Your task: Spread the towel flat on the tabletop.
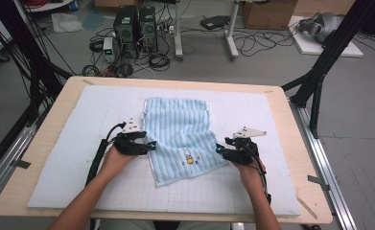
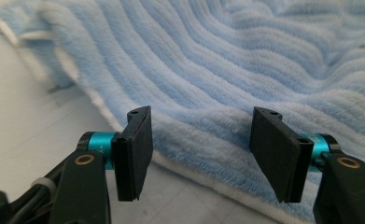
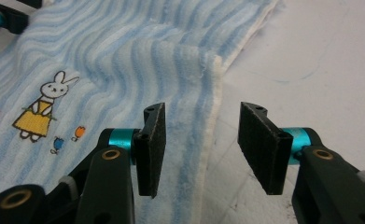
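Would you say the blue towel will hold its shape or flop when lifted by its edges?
The blue towel will likely flop: it already lies in soft ripples and a fold. Its fluffy ribbed pile probably grips well rather than slipping. Being thin cloth, it is probably light, and pushing would bunch it.

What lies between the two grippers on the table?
The light blue towel lies between the left gripper and the right gripper, its rabbit picture facing up. The high view shows it.

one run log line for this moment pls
towel flat on mat | left gripper open at towel edge | right gripper open at opposite edge | nothing held
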Demonstrator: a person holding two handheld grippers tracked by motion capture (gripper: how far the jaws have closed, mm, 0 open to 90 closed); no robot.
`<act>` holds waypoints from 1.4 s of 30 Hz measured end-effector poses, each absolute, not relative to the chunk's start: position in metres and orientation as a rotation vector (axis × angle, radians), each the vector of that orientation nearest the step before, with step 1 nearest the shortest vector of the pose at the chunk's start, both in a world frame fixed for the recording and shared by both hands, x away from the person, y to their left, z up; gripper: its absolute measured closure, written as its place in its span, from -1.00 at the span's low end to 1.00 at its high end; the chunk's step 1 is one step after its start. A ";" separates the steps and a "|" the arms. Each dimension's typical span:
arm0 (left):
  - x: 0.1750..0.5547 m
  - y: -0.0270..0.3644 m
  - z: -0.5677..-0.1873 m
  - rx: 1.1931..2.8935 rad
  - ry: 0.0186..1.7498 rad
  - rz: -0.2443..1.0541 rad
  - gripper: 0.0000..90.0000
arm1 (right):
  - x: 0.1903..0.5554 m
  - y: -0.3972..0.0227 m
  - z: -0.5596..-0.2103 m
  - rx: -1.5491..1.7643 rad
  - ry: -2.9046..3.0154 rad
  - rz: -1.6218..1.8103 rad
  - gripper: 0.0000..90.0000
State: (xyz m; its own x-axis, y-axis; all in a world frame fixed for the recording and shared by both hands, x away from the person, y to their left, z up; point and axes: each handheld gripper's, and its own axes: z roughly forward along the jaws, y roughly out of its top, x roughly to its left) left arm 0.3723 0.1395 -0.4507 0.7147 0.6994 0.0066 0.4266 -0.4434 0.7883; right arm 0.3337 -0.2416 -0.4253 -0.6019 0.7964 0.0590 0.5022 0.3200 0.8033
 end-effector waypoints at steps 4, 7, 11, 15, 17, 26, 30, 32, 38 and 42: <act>0.373 0.135 -0.450 2.099 0.847 0.425 0.07 | 0.332 -0.240 -0.427 1.141 2.272 1.194 0.11; 0.372 0.137 -0.448 2.118 0.799 0.427 0.67 | 0.331 -0.237 -0.430 1.131 2.302 1.180 0.11; 0.378 0.149 -0.448 2.098 0.851 0.418 0.89 | 0.329 -0.233 -0.430 1.105 2.319 1.197 0.08; 0.384 0.163 -0.448 2.055 0.915 0.417 0.89 | 0.328 -0.225 -0.430 1.076 2.345 1.227 0.06; 0.387 0.168 -0.448 2.033 0.940 0.429 0.88 | 0.327 -0.219 -0.431 1.059 2.363 1.237 0.05; 0.403 0.184 -0.448 1.984 1.026 0.471 0.86 | 0.327 -0.191 -0.438 0.968 2.474 1.270 0.02; 0.401 0.186 -0.446 1.931 1.087 0.467 0.21 | 0.330 -0.188 -0.443 0.973 2.508 1.228 0.07; 0.399 0.188 -0.444 1.920 1.079 0.468 0.06 | 0.330 -0.186 -0.447 0.983 2.532 1.197 0.16; 0.387 0.197 -0.443 1.877 1.057 0.453 -0.09 | 0.329 -0.186 -0.447 0.937 2.541 1.182 0.73; 0.374 0.201 -0.440 1.883 1.019 0.433 -0.12 | 0.323 -0.184 -0.445 0.894 2.605 1.191 0.86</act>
